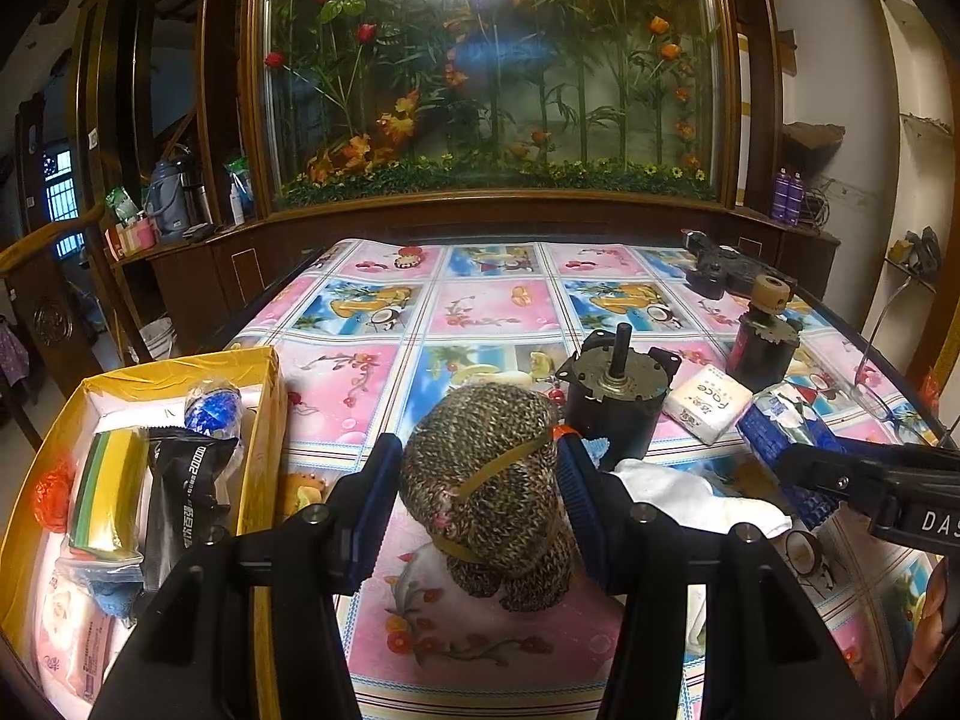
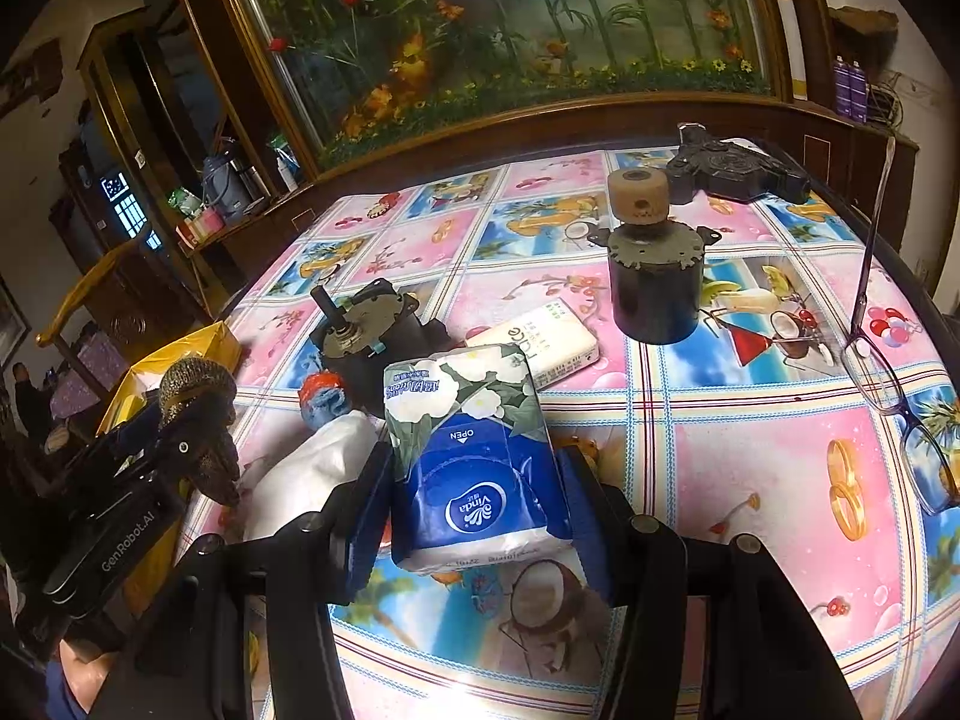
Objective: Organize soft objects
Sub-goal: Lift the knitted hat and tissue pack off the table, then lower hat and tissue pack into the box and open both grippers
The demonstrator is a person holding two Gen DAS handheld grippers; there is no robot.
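A brown speckled knit bundle (image 1: 486,438) bound with a rubber band sits between the blue pads of my left gripper (image 1: 480,480), which is shut on it over the flowered tablecloth. Left of it lies a yellow box (image 1: 264,396) holding a sponge (image 1: 108,486), a black packet (image 1: 174,486), a blue ball and a pink wipes pack. My right gripper (image 2: 477,480) is shut on a blue and white tissue pack (image 2: 474,420). The right wrist view shows the left gripper (image 2: 174,450) with the knit bundle (image 2: 198,384) beside the yellow box (image 2: 198,348).
A white cloth (image 1: 690,492) and a small blue-orange item (image 2: 324,399) lie between the grippers. Two dark motors (image 2: 360,336) (image 2: 654,276), a white tissue pack (image 2: 540,342), a black part (image 2: 732,171) and glasses (image 2: 888,378) lie on the table. A glass cabinet stands behind.
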